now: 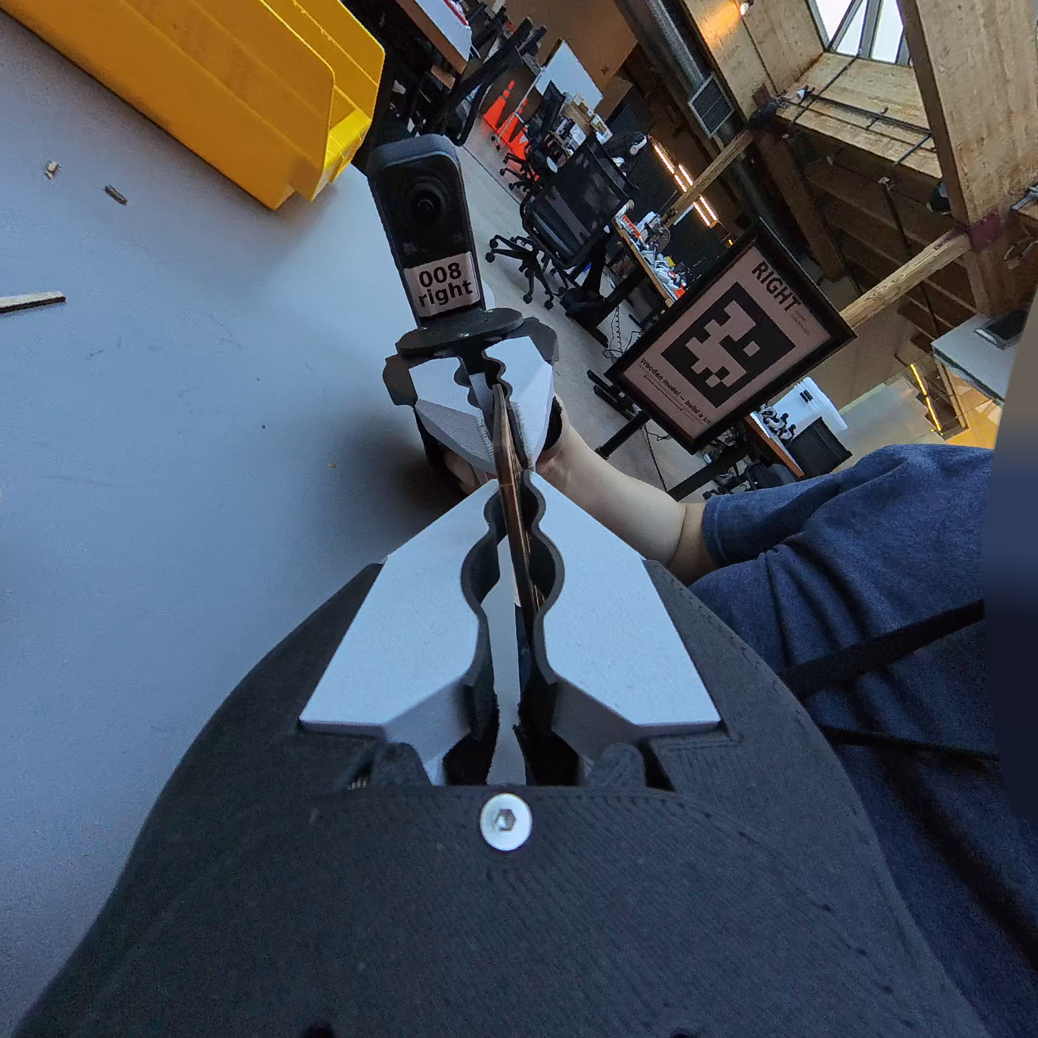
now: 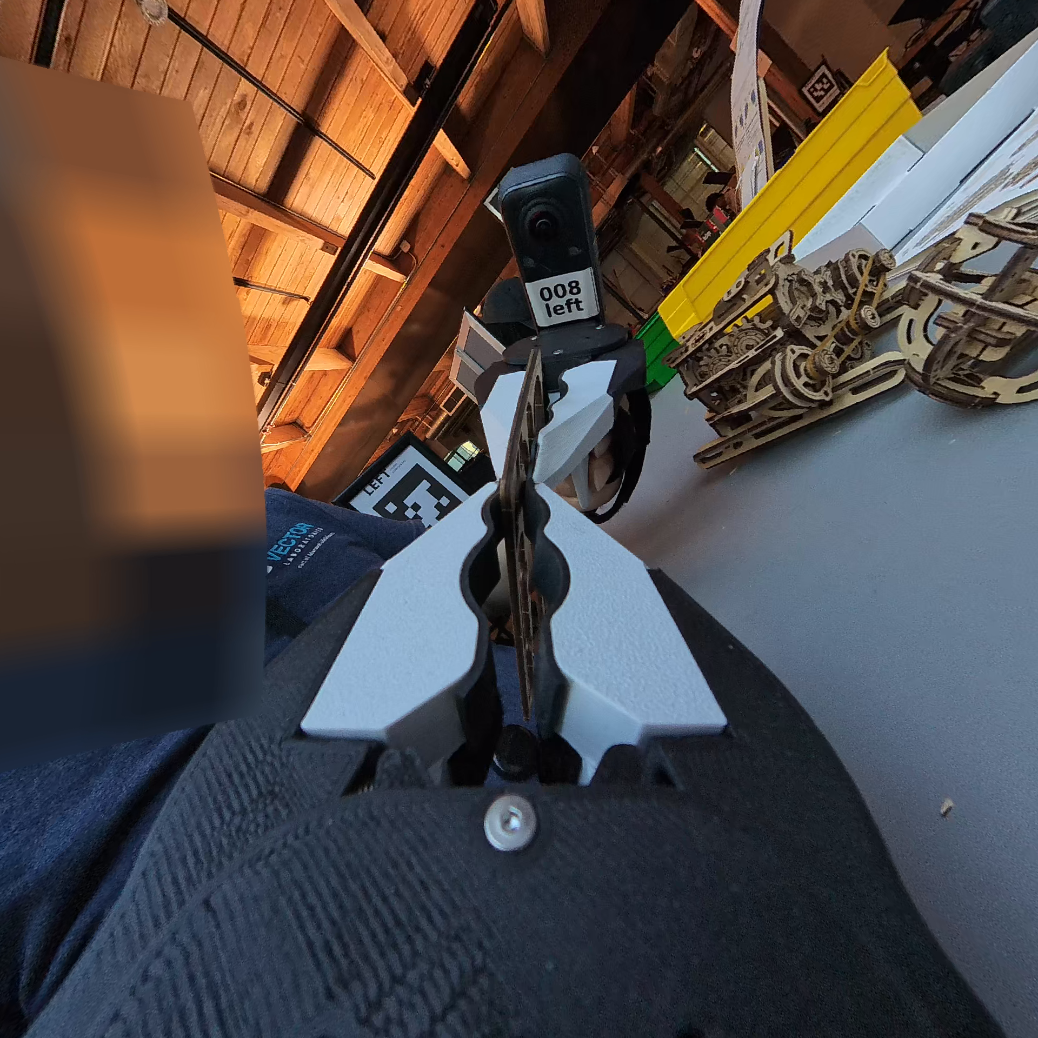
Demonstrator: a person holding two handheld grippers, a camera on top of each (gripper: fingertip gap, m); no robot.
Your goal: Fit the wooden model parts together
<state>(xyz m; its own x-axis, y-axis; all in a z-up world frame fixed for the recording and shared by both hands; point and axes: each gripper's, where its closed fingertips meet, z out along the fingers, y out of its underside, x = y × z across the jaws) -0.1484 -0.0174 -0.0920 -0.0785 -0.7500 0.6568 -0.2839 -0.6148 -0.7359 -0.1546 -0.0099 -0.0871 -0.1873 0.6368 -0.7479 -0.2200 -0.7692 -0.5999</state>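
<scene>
A thin flat wooden part with cut-outs is seen edge-on, held in the air between both grippers over the grey table. My left gripper is shut on one end of it. My right gripper faces it tip to tip and grips the other end. In the right wrist view the same wooden part runs from my right gripper, shut on it, to the left gripper beyond. How far the part reaches inside each jaw is hidden.
Yellow bins stand at the table's far side, with wooden scraps lying near them. A large assembled wooden gear model sits on the table by a yellow bin. A person in a dark blue shirt stands close.
</scene>
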